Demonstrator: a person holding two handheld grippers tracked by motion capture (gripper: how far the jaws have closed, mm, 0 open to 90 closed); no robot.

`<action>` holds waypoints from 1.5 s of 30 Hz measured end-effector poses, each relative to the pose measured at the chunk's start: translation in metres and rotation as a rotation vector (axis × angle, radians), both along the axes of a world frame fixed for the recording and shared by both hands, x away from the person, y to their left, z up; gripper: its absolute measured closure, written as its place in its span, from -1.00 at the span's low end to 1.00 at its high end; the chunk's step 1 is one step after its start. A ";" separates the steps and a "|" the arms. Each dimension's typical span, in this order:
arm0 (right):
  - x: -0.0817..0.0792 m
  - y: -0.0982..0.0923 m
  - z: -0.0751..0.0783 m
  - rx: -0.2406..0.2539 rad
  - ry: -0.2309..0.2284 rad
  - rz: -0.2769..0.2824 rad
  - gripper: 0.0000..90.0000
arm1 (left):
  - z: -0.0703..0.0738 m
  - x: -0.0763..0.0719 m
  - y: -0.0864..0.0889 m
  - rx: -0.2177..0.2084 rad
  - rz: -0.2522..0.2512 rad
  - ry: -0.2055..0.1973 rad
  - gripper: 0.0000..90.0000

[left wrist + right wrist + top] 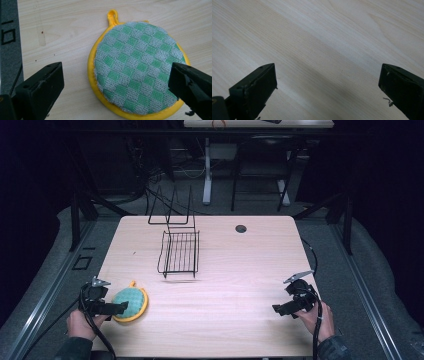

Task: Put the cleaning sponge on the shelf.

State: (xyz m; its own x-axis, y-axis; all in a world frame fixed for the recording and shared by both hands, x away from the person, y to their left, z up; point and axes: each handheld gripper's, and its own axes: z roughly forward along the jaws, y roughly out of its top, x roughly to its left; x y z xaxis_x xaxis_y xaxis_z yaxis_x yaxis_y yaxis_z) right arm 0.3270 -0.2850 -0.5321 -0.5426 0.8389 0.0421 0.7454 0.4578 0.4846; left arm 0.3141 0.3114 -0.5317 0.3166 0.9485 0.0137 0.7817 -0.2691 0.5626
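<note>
Wooden table (225, 285), left gripper (116, 82) wide over checked pad (137, 67), right gripper (328, 82) wide, empty.

Green-and-grey checked pad (138, 68) with yellow rim; black wire rack (180, 252); pale wood-grain tabletop (240, 285); black claws.

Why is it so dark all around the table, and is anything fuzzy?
High view: light falls on the pale wooden table, the room around stays dark, and the picture is soft. Left gripper view: the round green-checked, yellow-rimmed pad is sharp. Right gripper view: a faint shadow band crosses the wood.
</note>
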 end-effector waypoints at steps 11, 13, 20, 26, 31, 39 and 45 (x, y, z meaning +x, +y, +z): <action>-0.001 0.001 0.002 -0.007 -0.010 0.007 -0.96 | 0.001 0.001 -0.001 -0.004 0.000 0.009 -0.99; -0.002 0.001 0.002 -0.009 -0.012 0.006 -0.96 | 0.001 0.000 -0.001 -0.004 0.002 0.004 -0.99; -0.001 0.003 0.002 -0.008 -0.016 0.017 -0.94 | -0.002 0.005 0.001 -0.013 0.028 0.010 -0.77; -0.001 0.005 0.004 -0.009 -0.020 0.021 -0.92 | -0.007 0.012 0.003 -0.033 0.026 0.027 -0.41; -0.003 0.006 0.006 0.011 -0.032 0.020 -0.91 | -0.011 0.014 0.008 -0.072 0.034 0.045 -0.21; -0.004 0.007 0.006 0.018 -0.029 0.027 -0.89 | -0.016 0.016 0.012 -0.145 0.047 0.073 0.16; -0.004 0.008 0.007 0.014 -0.022 0.035 -0.87 | -0.016 0.016 0.012 -0.114 0.046 0.050 0.50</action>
